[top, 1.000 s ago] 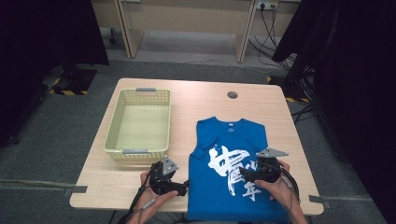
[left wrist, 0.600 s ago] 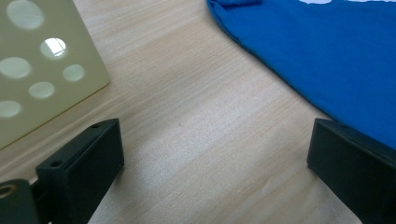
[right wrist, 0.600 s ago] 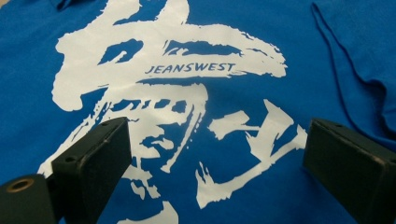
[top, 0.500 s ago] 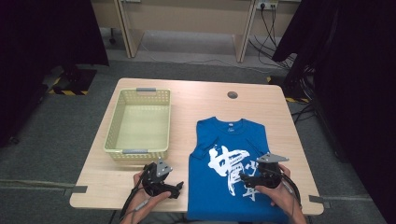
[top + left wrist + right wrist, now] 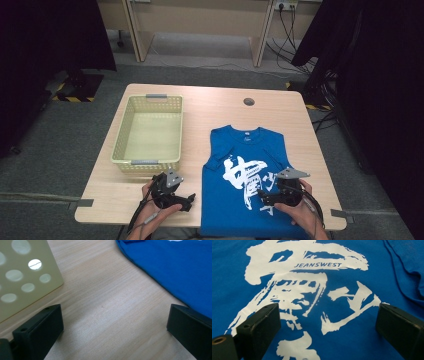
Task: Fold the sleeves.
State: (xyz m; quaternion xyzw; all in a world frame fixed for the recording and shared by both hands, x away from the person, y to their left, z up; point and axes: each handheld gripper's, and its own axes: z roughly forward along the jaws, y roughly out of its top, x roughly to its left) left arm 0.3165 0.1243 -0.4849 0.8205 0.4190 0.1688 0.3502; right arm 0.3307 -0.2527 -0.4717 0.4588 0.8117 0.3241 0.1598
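Note:
A blue sleeveless shirt (image 5: 245, 145) with a white brush-stroke print lies flat on the right half of the wooden table (image 5: 210, 107). My left gripper (image 5: 189, 201) rests low over bare wood just left of the shirt's hem, pointing towards it. In the left gripper view, the left gripper (image 5: 115, 332) has its jaws wide apart over bare wood, with the shirt (image 5: 180, 267) edge at the right jaw. My right gripper (image 5: 263, 198) hovers over the print. The right gripper (image 5: 328, 332) is open above the shirt (image 5: 367, 345). Both pairs of jaws have just been opening, with nothing between them.
A pale yellow perforated basket (image 5: 122, 150) stands empty at the table's left, and its wall (image 5: 22, 282) shows close to my left gripper. A round cable hole (image 5: 248, 101) sits near the far edge. Dark curtains flank the table.
Both hands have drifted slightly towards the near edge of the table. The shirt and the basket lie as before.

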